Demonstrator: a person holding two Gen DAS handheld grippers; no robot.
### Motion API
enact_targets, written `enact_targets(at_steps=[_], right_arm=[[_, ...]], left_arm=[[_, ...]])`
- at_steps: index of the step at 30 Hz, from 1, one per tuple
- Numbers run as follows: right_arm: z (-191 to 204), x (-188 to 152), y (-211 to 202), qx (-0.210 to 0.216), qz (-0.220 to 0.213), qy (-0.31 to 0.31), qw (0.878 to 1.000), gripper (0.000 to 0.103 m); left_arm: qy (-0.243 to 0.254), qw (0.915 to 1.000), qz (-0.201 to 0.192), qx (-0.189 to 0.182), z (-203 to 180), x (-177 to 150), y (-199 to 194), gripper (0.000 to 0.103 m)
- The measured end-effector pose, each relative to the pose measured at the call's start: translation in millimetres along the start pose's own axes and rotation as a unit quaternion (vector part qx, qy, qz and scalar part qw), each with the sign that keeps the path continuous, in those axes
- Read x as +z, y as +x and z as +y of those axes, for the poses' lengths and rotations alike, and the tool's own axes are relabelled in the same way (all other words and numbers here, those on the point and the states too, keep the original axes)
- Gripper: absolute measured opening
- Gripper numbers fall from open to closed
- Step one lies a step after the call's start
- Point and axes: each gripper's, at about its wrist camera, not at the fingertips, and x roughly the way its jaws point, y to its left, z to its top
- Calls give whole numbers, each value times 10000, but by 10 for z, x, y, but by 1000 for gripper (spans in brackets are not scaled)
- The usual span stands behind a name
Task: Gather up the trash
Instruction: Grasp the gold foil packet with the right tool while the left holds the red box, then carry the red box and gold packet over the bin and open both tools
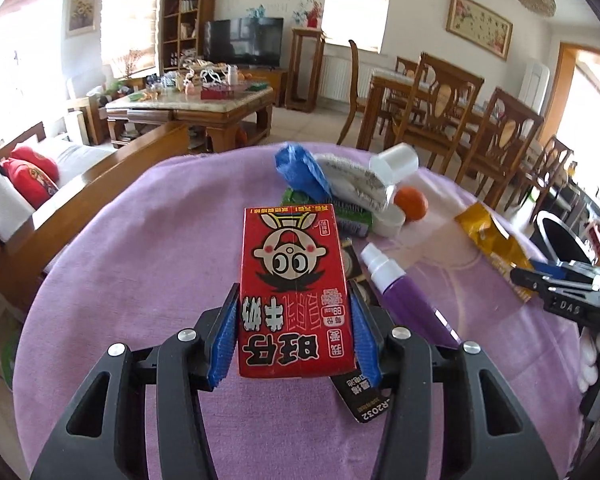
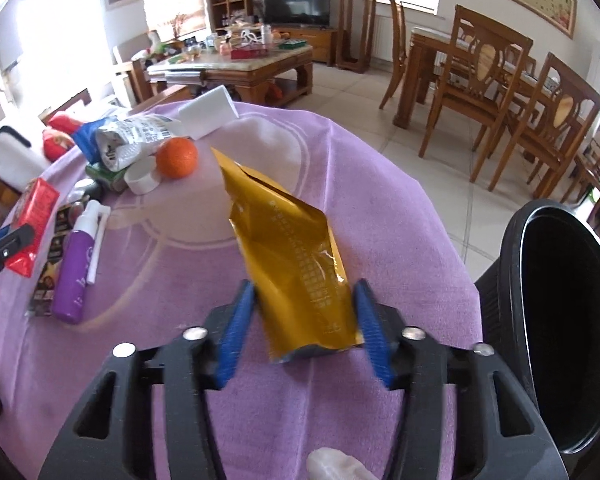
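- Left gripper [image 1: 296,330] has its blue pads tight on both sides of the red carton [image 1: 294,280], gripped low so most of it sticks out ahead, clear of the purple cloth [image 1: 140,240]
- Right gripper [image 2: 306,330] straddles the gold pouch [image 2: 296,256]; right pad touches its edge, left pad looks just apart, so I can't tell if it's pinched
- Black bin [image 2: 560,320] gapes just right of the table, handy for both
- Orange [image 2: 177,157], purple bottle [image 2: 73,276] and 1 white cup [image 2: 142,178] wait on the cloth
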Motion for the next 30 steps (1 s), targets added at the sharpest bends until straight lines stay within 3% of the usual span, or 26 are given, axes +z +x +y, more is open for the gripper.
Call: enact_targets(at_steps=[4,14,22,30], right_arm=[[-112,-45,-136,276,-203,224,9992,21],[-468,-200,-751,1191,-874,735,9863,18],[-1279,-455,-1216,1114,-1334,1334,9757,18],[-2338,-877,-1537,614,-1514,2007,9659,18]], left_arm=[[-12,9996,-249,-116,-42,26,-155,49],[82,9971,-638,-406,-361,111,-520,49],[406,9900,-753,-1124,-1332,246,-528,49],[783,9730,-476,-2116,-2565,215,-204,49]])
